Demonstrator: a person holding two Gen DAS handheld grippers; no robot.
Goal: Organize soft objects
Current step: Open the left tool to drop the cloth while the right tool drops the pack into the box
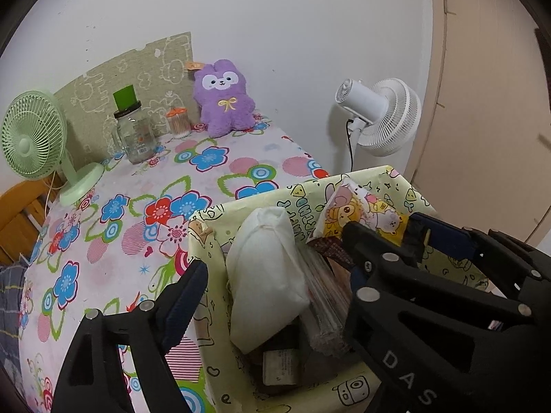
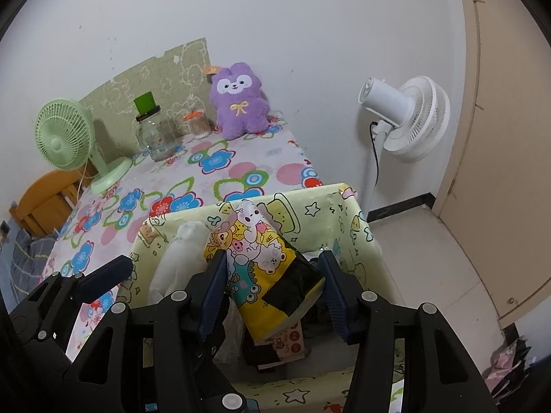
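Note:
A pale yellow cartoon-printed box [image 1: 310, 199] [image 2: 310, 203] stands at the near edge of the flowered table. A white soft pack [image 1: 265, 275] [image 2: 179, 258] stands upright in it. My left gripper [image 1: 275, 268] is open wide around that pack, its pads clear of it. My right gripper [image 2: 275, 282] is shut on a yellow cartoon-printed pack [image 2: 261, 258] [image 1: 365, 206], held tilted over the box. A purple plush rabbit [image 1: 222, 98] [image 2: 239, 99] sits against the far wall.
On the flowered tablecloth [image 1: 206, 158] stand a green desk fan [image 1: 32, 134], a glass jar [image 1: 136, 134] and a small jar of swabs [image 1: 178, 122]. A white floor fan [image 2: 403, 117] stands right of the table by a beige door. More wrapped packs lie in the box.

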